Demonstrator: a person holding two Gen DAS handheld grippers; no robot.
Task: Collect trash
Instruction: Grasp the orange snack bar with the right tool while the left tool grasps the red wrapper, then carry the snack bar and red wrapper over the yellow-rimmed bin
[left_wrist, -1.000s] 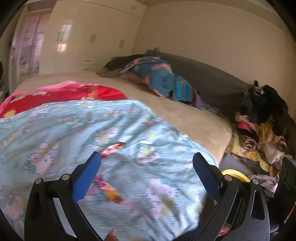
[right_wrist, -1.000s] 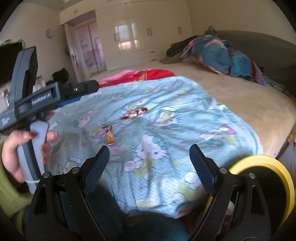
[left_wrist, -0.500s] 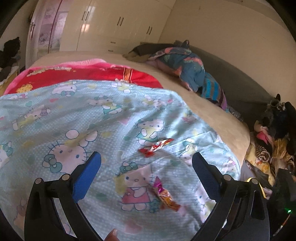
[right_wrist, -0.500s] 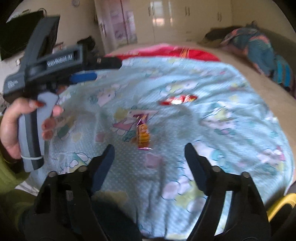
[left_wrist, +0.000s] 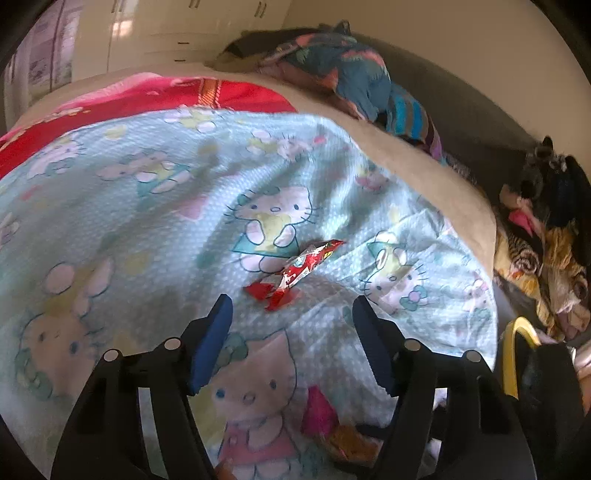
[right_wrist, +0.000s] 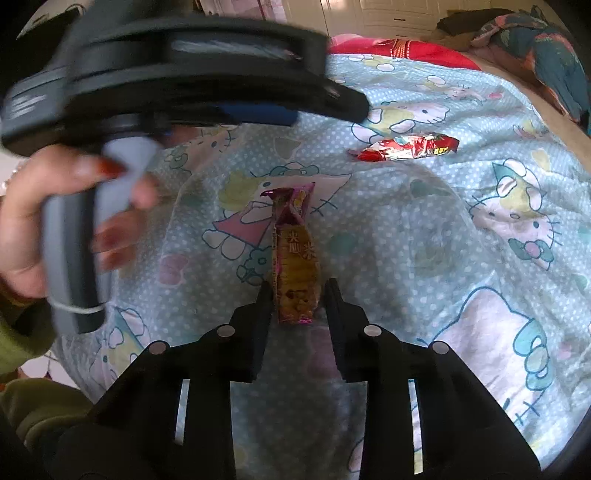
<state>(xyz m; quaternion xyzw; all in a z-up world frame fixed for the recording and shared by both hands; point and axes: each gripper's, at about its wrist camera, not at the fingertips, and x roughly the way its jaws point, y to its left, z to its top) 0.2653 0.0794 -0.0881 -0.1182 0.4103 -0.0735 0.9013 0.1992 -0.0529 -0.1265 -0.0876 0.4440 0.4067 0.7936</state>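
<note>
A red snack wrapper (left_wrist: 295, 271) lies on the light blue cartoon-cat blanket (left_wrist: 147, 206). My left gripper (left_wrist: 291, 314) is open just short of it, fingers to either side. The red wrapper also shows in the right wrist view (right_wrist: 406, 147). An orange and pink snack wrapper (right_wrist: 295, 269) lies lengthwise on the blanket. My right gripper (right_wrist: 297, 291) has its fingers close on both sides of the wrapper's near end, which still lies on the blanket. The same wrapper shows blurred low in the left wrist view (left_wrist: 332, 428).
The blanket covers a beige bed (left_wrist: 424, 173) with a red blanket (left_wrist: 147, 99) and a heap of bedding (left_wrist: 351, 77) farther back. Clothes (left_wrist: 543, 251) are piled right of the bed. A yellow-rimmed bin (left_wrist: 517, 350) stands at the bed's right corner.
Both grippers have moved forward and down toward the blanket. The left one has narrowed and neared the red wrapper. The right one has closed in around the orange wrapper's near end.
</note>
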